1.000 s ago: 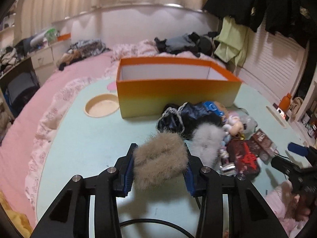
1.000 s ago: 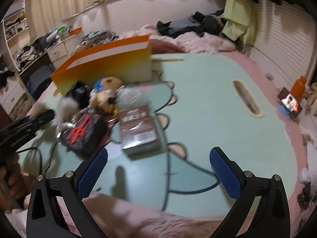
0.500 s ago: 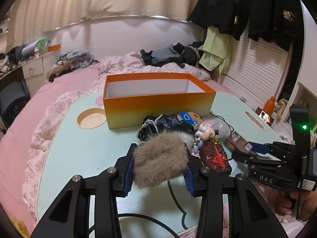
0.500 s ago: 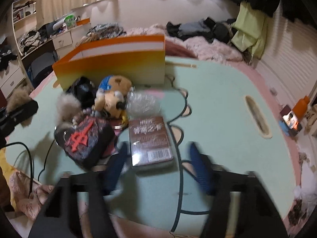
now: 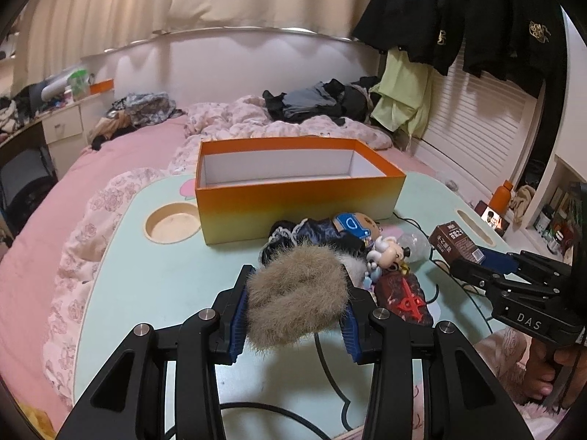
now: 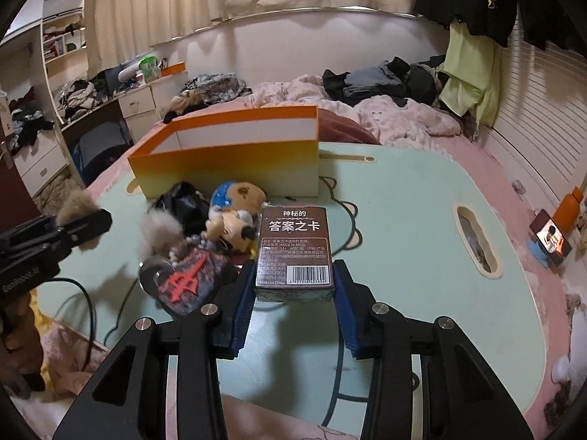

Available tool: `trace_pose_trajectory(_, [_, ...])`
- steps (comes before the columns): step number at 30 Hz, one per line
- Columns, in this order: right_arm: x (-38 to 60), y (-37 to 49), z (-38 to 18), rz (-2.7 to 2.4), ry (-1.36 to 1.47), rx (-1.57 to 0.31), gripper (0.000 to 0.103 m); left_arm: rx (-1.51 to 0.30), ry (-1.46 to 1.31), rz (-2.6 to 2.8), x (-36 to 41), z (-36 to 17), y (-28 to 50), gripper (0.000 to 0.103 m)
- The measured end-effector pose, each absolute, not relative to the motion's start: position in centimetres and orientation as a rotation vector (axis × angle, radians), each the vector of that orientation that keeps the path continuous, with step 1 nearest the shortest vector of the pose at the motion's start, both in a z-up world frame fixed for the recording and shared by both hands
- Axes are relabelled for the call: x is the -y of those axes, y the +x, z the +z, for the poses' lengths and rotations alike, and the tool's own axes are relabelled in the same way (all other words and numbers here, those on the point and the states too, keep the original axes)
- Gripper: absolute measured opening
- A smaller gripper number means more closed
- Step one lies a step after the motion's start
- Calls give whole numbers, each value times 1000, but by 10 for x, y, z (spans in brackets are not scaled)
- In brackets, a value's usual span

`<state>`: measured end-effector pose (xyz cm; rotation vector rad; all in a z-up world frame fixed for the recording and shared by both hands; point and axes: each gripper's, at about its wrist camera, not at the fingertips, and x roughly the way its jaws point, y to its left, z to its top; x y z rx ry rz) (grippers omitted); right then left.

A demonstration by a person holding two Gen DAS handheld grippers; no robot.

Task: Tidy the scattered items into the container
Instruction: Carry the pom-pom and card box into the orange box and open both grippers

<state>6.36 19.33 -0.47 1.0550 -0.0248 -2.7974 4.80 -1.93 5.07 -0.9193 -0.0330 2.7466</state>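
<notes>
The orange box [image 5: 299,192] sits open at the far side of the green tabletop [image 5: 154,275]. It looks empty inside, ready for the toys. Its top is wide open, so things can drop straight in.

The left claw [image 5: 293,306] squeezes a brown fluffy ball [image 5: 297,300] between its blue pads. The fur puffs out on both sides because it is soft. The ball is up off the tabletop, in front of the box but not over it yet.

The right claw [image 6: 293,289] is clamped on a brown card box [image 6: 295,253]. It grips the near end by the two side edges. The card box looks lifted, with its shadow on the tabletop below.

Between the claws and the orange box lies the rest of the pile: a plush doll with a blue cap [image 6: 234,198], a small cartoon figure [image 6: 231,229], a black pouch with a red mark [image 6: 189,280], a grey fluffy ball [image 6: 159,234] and some dark cloth [image 6: 181,200]. They touch each other in a heap.

I think both claws need to go over the box next and let go.
</notes>
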Motion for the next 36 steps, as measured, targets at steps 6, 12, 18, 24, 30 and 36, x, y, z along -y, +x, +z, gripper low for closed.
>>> trace_pose_trajectory(6, [-184,49,17,-2790,998,1,42,26,-921,2740,18,66,25,41])
trace_pose_trajectory(12, [-176,15,42,-2802,929,-11,42,36,-933,2732,14,84,-16,41])
trace_pose_trajectory(18, [-175,-39,59,-2778,939,49,42,68,-959,2758,19,97,-68,41])
trace_pose_trajectory(24, [-169,-77,51,-2790,1002,-2,42,-5,-1021,2782,10,89,-99,41])
trace_pose_trajectory(30, [-164,-91,38,-2782,1052,-10,42,3,-1099,2766,10,78,-116,43])
trace_pose_trajectory(36, [-162,-95,34,-2789,1096,26,64,115,-1082,2752,20,76,-110,72])
